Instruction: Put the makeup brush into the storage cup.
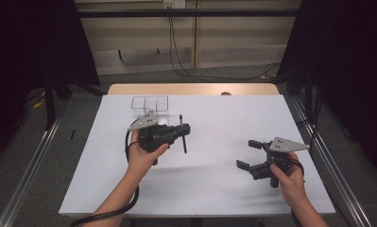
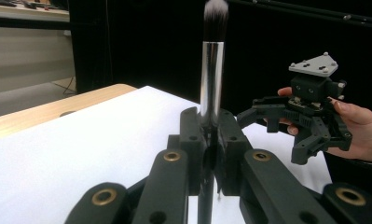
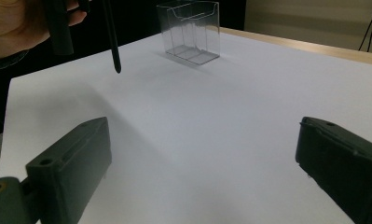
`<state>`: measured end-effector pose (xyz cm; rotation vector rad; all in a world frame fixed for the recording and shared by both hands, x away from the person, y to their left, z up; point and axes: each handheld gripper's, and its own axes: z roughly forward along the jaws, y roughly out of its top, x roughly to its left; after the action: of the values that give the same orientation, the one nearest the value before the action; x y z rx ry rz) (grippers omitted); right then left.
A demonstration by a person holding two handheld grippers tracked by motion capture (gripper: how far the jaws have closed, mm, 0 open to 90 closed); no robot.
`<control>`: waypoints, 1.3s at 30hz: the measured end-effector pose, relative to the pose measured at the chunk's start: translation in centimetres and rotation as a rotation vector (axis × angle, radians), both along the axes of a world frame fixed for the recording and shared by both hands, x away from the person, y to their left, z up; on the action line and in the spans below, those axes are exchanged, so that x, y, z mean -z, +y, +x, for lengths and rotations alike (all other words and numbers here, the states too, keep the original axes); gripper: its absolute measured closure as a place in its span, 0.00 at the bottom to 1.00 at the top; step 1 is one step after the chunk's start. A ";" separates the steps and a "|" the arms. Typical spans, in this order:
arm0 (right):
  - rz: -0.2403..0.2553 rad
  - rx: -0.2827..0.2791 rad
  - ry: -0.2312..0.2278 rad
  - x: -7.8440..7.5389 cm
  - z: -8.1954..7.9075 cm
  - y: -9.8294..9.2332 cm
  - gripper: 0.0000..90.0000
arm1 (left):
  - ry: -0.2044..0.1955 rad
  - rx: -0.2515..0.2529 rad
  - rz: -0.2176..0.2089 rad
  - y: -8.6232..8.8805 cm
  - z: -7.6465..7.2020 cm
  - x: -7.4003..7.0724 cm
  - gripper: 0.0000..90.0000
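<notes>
A makeup brush (image 2: 211, 70) with a shiny silver ferrule and a dark tuft stands upright between the jaws of my left gripper (image 2: 209, 121), which is shut on it. From above, the brush (image 1: 183, 144) crosses the left gripper (image 1: 185, 131) just in front of a clear plastic box (image 1: 150, 105). My right gripper (image 1: 248, 154) hovers over the table's right side, open, with nothing between its jaws. In the right gripper view, the right gripper (image 3: 202, 154) frames bare white table, with the brush's dark handle tip (image 3: 113, 51) and the clear box (image 3: 190, 30) beyond. The right gripper (image 2: 309, 116) faces the left one.
The white table top (image 1: 214, 189) ends in a wooden strip (image 1: 191, 89) at the far side. Dark curtains flank the table and cables run on the floor behind it. A hand holds each gripper from the near edge.
</notes>
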<state>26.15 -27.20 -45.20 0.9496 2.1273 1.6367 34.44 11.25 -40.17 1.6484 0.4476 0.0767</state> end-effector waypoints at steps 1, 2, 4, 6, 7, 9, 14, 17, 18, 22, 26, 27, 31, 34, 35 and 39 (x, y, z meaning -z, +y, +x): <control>0.000 0.000 -0.002 0.0 0.0 -0.1 0.03 | 0.001 -0.003 0.002 0.1 0.0 0.0 0.93; -0.001 0.004 0.000 0.0 -0.1 -0.1 0.03 | 0.001 -0.002 0.000 0.1 0.0 0.0 0.93; 0.001 0.005 -0.002 0.0 -0.1 -0.3 0.03 | 0.000 -0.006 0.002 0.2 0.0 -0.1 0.93; -0.002 0.012 -0.002 0.0 -0.2 -0.4 0.03 | 0.001 -0.008 -0.002 0.2 0.1 -0.1 0.93; -0.001 0.011 -0.003 0.0 -0.2 -0.4 0.03 | 0.001 -0.010 0.002 0.3 0.1 -0.1 0.93; -0.004 0.014 -0.002 0.0 -0.2 -0.5 0.03 | 0.000 -0.012 0.005 0.3 0.1 0.0 0.93; -0.007 0.021 -0.004 0.0 -0.4 -0.8 0.03 | -0.001 -0.015 0.007 0.4 0.2 0.0 0.93; -0.006 0.026 -0.003 0.0 -0.4 -1.0 0.03 | -0.001 -0.019 0.009 0.5 0.3 -0.1 0.93; -0.006 0.025 -0.005 0.0 -0.4 -1.0 0.03 | 0.000 -0.019 0.008 0.6 0.3 -0.1 0.93; -0.007 0.032 -0.004 0.1 -0.6 -1.2 0.03 | -0.002 -0.027 0.013 0.7 0.3 -0.1 0.93; -0.005 0.037 -0.001 0.3 -0.8 -1.3 0.03 | -0.005 -0.029 0.011 0.9 0.4 -0.2 0.93; -0.010 0.037 -0.001 0.4 -0.8 -1.3 0.03 | -0.007 -0.032 0.015 1.0 0.4 -0.2 0.93; -0.005 0.042 -0.001 0.5 -0.9 -1.5 0.03 | -0.007 -0.037 0.018 1.3 0.5 -0.3 0.93; -0.001 0.045 0.000 0.6 -1.1 -1.7 0.03 | -0.007 -0.044 0.017 1.5 0.6 -0.4 0.93; -0.004 0.045 -0.001 0.7 -1.1 -1.8 0.03 | -0.007 -0.046 0.016 1.6 0.6 -0.4 0.93; 0.005 0.052 0.001 0.7 -1.3 -2.0 0.03 | -0.005 -0.053 0.014 1.8 0.8 -0.4 0.93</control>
<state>24.87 -29.16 -45.95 0.9988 2.0822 1.6182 35.20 13.00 -39.77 1.6500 0.4874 0.1235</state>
